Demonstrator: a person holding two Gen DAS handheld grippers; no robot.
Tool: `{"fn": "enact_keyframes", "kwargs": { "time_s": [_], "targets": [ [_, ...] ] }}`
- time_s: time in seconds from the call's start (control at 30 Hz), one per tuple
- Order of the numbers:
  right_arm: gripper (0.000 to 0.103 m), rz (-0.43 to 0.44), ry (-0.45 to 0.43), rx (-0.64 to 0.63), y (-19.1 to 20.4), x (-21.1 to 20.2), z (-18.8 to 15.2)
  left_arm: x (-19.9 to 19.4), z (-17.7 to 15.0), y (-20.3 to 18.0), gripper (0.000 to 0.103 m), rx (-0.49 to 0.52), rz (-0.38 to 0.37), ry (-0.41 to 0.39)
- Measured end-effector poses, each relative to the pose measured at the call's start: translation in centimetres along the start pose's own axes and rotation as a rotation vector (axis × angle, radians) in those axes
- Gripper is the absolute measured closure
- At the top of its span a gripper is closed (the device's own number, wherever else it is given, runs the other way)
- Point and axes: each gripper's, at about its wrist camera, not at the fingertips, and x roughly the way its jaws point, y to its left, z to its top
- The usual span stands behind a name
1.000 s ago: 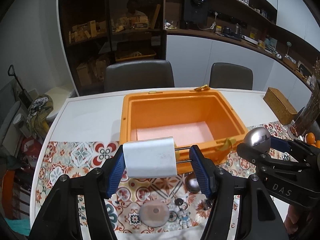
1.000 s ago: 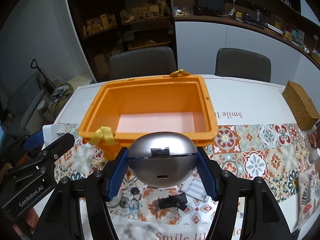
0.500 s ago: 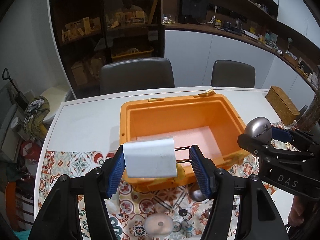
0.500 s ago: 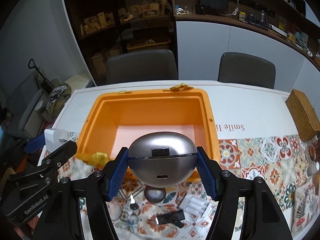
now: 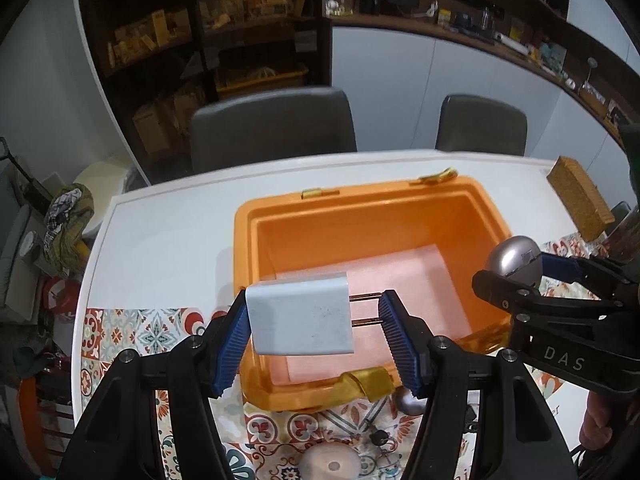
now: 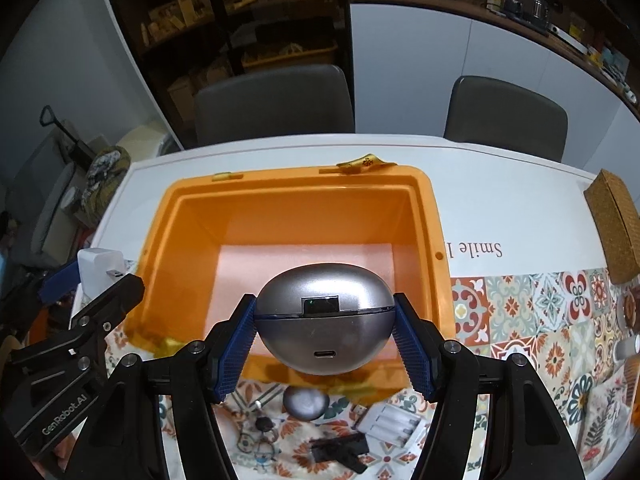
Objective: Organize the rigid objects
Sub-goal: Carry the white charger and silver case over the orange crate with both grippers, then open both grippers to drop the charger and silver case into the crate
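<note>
Orange bin (image 5: 244,248) holds only a pink foam liner (image 6: 304,258); left gripper (image 5: 314,320) clamps a white charger (image 5: 300,314), right gripper (image 6: 325,330) a silver earbud case (image 6: 324,320); patterned tablecloth (image 6: 532,312), white table (image 5: 168,240).

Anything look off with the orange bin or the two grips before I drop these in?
Grips look firm. The orange bin has yellow tape peeling loose on its near rim, more at the back. The white charger sits off-centre, its prongs against one pad of the left gripper.
</note>
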Motion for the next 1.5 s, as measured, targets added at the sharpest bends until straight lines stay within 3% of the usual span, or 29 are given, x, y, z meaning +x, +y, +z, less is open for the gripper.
{"fn": "enact_keyframes", "kwargs": {
  "time_s": [0.67, 1.03, 1.1, 1.17, 1.5],
  "targets": [
    [0.037, -0.047, 0.117, 0.007, -0.7, 5.4, 0.9, 6.3, -0.1, 0.0, 0.038, -0.018, 0.009, 0.173],
    [0.037, -0.043, 0.125, 0.000, -0.7, 5.7, 0.6, 5.0, 0.0, 0.3, 0.021, -0.026, 0.076, 0.136],
    [0.037, -0.041, 0.114, -0.002, -0.6, 5.7, 0.6, 4.8, -0.2, 0.5, 0.020, -0.027, 0.099, 0.132],
    [0.026, -0.055, 0.094, 0.002, -0.6, 5.4, 0.6, 4.5, -0.4, 0.9, 0.020, -0.034, 0.102, 0.133],
    [0.025, -0.080, 0.043, 0.000, -0.5, 2.8, -1.0, 2.5, -2.2, 1.5, 0.019, -0.065, 0.100, 0.115]
  ]
}}
